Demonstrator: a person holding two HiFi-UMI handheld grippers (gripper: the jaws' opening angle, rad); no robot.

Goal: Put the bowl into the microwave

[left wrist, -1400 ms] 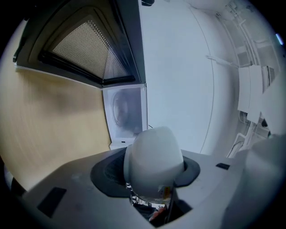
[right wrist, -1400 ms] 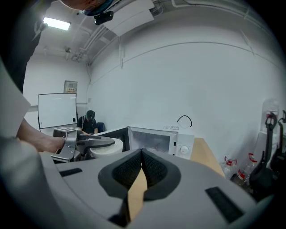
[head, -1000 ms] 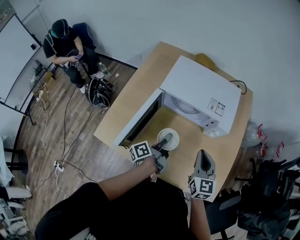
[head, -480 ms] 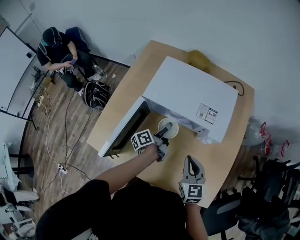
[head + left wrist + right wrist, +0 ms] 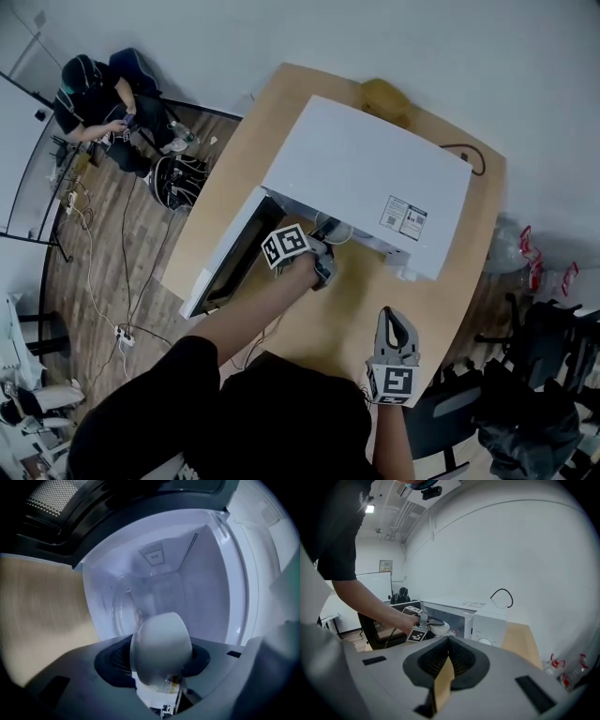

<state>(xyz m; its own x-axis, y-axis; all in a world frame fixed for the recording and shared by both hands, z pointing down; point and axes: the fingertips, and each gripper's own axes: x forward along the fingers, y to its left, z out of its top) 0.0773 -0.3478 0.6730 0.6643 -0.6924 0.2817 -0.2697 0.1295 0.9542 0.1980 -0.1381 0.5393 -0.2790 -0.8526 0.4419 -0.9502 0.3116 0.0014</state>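
Being pinched by left gripper (image 5: 322, 255) jaws, bowl (image 5: 161, 646) is held at microwave (image 5: 366, 178) mouth, not yet released; right gripper (image 5: 392, 321) jaws together.

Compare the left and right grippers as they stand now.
The left gripper grips the bowl; the right gripper holds nothing, its jaws together. The left is at the open microwave's mouth; the right hovers over the table, near the person. Both have the same grey build, each with a marker cube.
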